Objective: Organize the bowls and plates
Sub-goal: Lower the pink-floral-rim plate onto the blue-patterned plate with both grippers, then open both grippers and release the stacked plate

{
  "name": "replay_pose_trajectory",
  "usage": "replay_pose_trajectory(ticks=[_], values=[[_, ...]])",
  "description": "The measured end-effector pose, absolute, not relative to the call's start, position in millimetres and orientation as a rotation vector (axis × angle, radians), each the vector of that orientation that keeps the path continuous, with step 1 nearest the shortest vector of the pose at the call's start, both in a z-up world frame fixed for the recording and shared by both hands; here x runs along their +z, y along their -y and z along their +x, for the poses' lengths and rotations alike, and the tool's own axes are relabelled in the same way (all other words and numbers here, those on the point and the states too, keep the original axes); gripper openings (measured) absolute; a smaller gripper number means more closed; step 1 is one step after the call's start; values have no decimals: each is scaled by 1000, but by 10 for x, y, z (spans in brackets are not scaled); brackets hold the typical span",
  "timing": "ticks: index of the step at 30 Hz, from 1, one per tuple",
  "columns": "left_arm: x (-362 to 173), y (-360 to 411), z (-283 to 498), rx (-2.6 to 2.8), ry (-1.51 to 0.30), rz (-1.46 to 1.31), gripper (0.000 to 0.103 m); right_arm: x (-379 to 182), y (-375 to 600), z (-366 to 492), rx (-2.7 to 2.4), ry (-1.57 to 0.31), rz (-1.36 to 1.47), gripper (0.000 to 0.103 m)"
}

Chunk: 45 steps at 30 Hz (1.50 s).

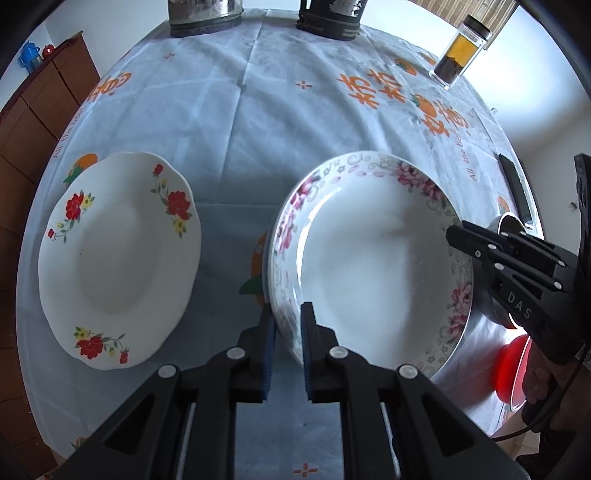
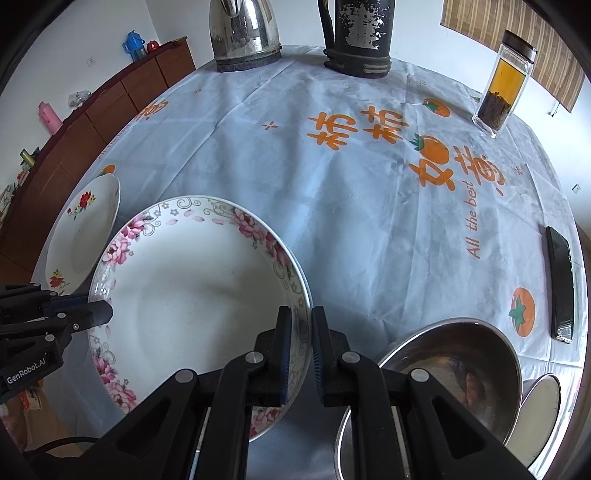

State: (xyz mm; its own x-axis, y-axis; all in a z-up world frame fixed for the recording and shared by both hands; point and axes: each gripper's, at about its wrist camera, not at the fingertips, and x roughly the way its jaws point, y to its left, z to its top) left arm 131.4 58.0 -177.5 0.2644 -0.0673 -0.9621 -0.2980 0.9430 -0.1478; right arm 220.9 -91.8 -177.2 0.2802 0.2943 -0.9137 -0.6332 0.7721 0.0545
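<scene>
A large pink-flowered plate [image 1: 373, 258] is held between both grippers above the blue tablecloth; it also shows in the right wrist view [image 2: 199, 288]. My left gripper [image 1: 288, 325] is shut on its left rim. My right gripper [image 2: 301, 332] is shut on its right rim and shows from the side in the left wrist view [image 1: 458, 236]. A white plate with red flowers [image 1: 118, 258] lies on the table to the left, also in the right wrist view [image 2: 83, 232]. A steel bowl [image 2: 454, 376] sits at the right, beside the held plate.
A steel kettle [image 2: 243, 33] and a dark thermos [image 2: 360, 37] stand at the table's far edge. A glass tea jar [image 2: 504, 81] stands far right. A black phone [image 2: 561, 284] lies by the right edge. A wooden cabinet [image 2: 92, 122] is on the left.
</scene>
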Motion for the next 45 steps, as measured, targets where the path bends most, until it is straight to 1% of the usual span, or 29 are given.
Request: replay_pose_trajectory(ticks=[27, 28, 30, 31, 39, 45], values=[[-1770, -559, 1333, 182, -1283, -295, 10, -1790, 923, 2222, 640, -1121, -358, 12], [-1770, -566, 1336, 184, -1283, -296, 10, -1789, 923, 2225, 640, -1121, -357, 11], [-1781, -573, 1337, 191, -1292, -300, 10, -1779, 920, 2226, 640, -1115, -360, 6], [-1800, -588, 1338, 196, -1300, -311, 11, -1767, 914, 2228, 647, -1112, -358, 5], [-1822, -589, 1299, 193, -1297, -329, 11, -1721, 869, 2218, 662, -1097, -372, 5], [-1803, -583, 1291, 188, -1294, -329, 12, -1807, 840, 2161, 677, -1120, -381, 5]])
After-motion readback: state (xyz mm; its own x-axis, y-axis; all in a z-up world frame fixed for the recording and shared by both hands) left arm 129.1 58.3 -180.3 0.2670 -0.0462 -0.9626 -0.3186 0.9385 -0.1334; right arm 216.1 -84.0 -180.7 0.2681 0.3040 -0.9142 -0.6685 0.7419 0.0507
